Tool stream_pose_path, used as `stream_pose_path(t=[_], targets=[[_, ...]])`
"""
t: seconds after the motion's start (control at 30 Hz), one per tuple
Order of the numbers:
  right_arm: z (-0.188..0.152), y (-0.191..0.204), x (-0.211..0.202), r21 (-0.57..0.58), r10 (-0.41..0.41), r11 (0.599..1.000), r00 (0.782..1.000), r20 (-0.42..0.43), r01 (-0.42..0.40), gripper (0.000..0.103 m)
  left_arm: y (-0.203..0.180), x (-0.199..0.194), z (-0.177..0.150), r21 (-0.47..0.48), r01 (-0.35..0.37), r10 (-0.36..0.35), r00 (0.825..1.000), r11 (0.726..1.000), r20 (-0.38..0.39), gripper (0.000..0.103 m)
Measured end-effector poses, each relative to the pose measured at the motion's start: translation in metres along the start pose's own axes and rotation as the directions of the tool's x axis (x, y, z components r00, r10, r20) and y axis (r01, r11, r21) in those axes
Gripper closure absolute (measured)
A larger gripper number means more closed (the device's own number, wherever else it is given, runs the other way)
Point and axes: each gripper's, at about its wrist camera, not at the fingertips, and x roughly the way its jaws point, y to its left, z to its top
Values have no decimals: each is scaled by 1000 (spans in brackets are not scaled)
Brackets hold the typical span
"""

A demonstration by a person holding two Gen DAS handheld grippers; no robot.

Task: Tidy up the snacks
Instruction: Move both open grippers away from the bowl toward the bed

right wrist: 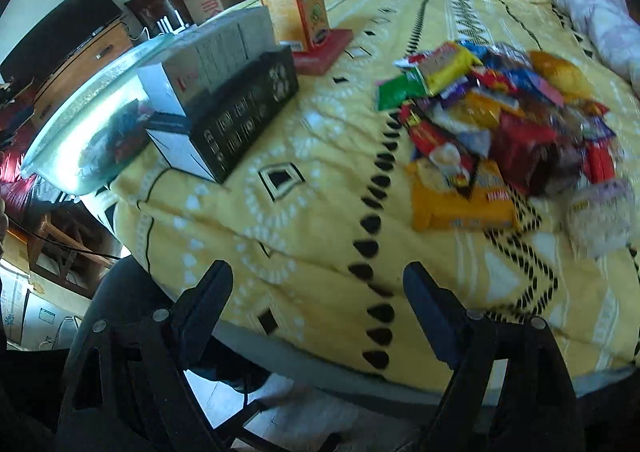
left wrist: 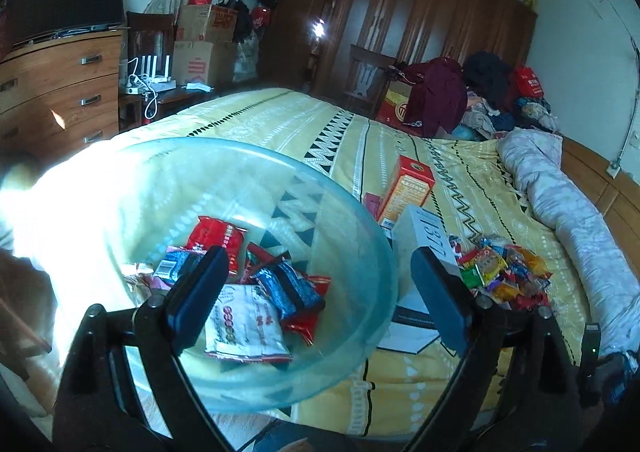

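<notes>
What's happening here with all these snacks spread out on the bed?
Someone is sorting snacks on a yellow patterned bedspread, holding a two-finger tool in each hand. A clear glass bowl already holds several packets, including a white snack packet. The left tool hovers open over the bowl, holding nothing. The right tool is also open and empty, facing the colourful pile of loose snack packets.

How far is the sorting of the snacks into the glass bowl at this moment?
Partly done. Several packets, among them a white packet and a red packet, already lie in the glass bowl. Nothing is in hand: the left gripper and the right gripper are both open and empty. The larger part is left: the snack pile lies on the yellow bedspread, beyond the boxes.
</notes>
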Motion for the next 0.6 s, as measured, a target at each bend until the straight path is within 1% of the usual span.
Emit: stream_pose_path(t=[0.07, 0.13, 0.27, 0.33, 0.4, 0.6], targets=[[-12, 1, 5, 14, 19, 1000, 1000, -18, -19, 14, -12, -3, -10, 32, 6, -6, 1000, 999, -15, 7], [-20, 10, 8, 1, 39, 999, 999, -24, -39, 13, -21, -5, -18, 57, 9, -7, 1000, 998, -31, 4], [-36, 33, 17, -62, 95, 993, 994, -59, -98, 11, -27, -7, -25, 57, -9, 12, 999, 998, -45, 4], [-39, 40, 21, -98, 113, 988, 991, -76, -120, 11, -28, -9, -25, 49, -27, 29, 999, 998, -42, 4], [-39, 44, 21, -131, 118, 983, 990, -76, -128, 11, -30, -11, -23, 48, -43, 44, 999, 998, -32, 4], [-42, 43, 22, -158, 130, 977, 989, -75, -140, 11, -35, -17, -19, 46, -86, 87, 996, 995, -6, 3]])
